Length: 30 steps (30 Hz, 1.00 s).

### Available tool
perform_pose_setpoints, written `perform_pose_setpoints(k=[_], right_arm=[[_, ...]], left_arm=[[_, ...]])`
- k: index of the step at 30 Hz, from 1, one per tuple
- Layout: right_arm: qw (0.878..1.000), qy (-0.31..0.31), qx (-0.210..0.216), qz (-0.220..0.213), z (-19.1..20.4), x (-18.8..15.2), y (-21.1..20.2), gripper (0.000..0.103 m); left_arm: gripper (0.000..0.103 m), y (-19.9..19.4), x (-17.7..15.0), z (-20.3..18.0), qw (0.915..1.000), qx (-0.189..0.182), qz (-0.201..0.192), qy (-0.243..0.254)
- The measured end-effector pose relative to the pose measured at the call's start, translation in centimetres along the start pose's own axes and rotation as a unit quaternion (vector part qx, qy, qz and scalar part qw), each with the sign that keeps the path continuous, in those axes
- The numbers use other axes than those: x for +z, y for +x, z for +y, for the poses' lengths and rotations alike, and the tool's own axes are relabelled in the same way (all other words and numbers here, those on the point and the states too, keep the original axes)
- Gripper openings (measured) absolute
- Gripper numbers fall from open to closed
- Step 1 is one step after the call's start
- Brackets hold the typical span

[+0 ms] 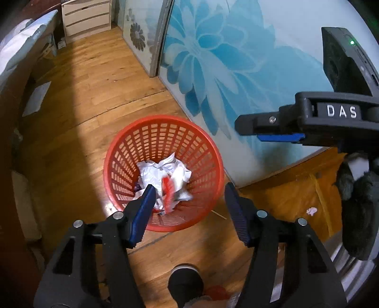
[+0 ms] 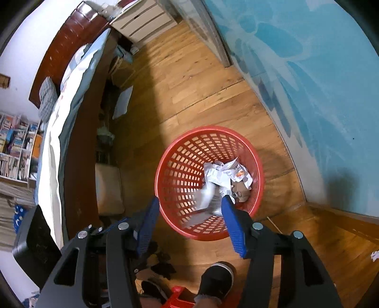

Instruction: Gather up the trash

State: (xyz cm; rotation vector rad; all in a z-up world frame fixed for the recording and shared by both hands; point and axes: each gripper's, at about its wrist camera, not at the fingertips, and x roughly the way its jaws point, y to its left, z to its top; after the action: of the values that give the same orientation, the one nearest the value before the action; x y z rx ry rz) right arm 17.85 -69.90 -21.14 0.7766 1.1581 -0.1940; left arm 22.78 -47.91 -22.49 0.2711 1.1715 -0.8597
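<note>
A red plastic mesh basket (image 1: 132,147) stands on the wooden floor by the blue floral wall; it also shows in the right wrist view (image 2: 180,170). Crumpled white paper (image 1: 154,170) and a red-and-white wrapper (image 1: 168,192) lie inside it. My left gripper (image 1: 190,201) is open and empty above the basket's near rim. My right gripper (image 2: 189,210) is open above the basket, and a blurred grey-white piece of trash (image 2: 206,199) is between its fingers over the basket. The right gripper also shows from the side in the left wrist view (image 1: 267,132).
A small white scrap (image 1: 311,210) lies on the floor at the right, also in the right wrist view (image 2: 375,255). A bed (image 2: 71,99) runs along the left. White drawers (image 1: 86,16) stand at the far end. My shoe (image 2: 216,279) is near the basket.
</note>
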Motion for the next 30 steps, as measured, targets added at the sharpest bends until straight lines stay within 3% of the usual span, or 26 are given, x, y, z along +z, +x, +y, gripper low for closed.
perform_pose_setpoints(k=[11,17,20,23,27,30], right_arm=[[0.999,-0.001,0.026,-0.029,0.3,0.1,-1.8,0.056],[0.996,-0.027,0.026,-0.083,2.5,-0.4,-4.8,0.056],[0.986,-0.100,-0.020,-0.135,6.7,-1.3,-7.4,0.056],[0.973,-0.128,-0.014,-0.193,10.7,-2.7,-11.1,0.057],[0.949,-0.180,-0.010,-0.258,17.8,-6.1,-15.3,0.059],[0.934,-0.209,0.018,-0.288,23.4,-9.4,-17.3,0.063]], left_arm=[[0.061,-3.6,-0.1,-0.1,0.9995,0.012,-0.028,0.010],[0.061,-11.5,-0.7,2.5,0.9942,0.067,-0.084,0.007],[0.061,-18.8,-1.7,5.3,0.9850,0.115,-0.129,-0.010],[0.061,-25.8,-3.3,7.7,0.9698,0.174,-0.169,-0.021],[0.068,-33.9,-6.3,10.6,0.9526,0.204,-0.221,-0.049],[0.071,-38.6,-9.3,12.8,0.9375,0.232,-0.250,-0.069]])
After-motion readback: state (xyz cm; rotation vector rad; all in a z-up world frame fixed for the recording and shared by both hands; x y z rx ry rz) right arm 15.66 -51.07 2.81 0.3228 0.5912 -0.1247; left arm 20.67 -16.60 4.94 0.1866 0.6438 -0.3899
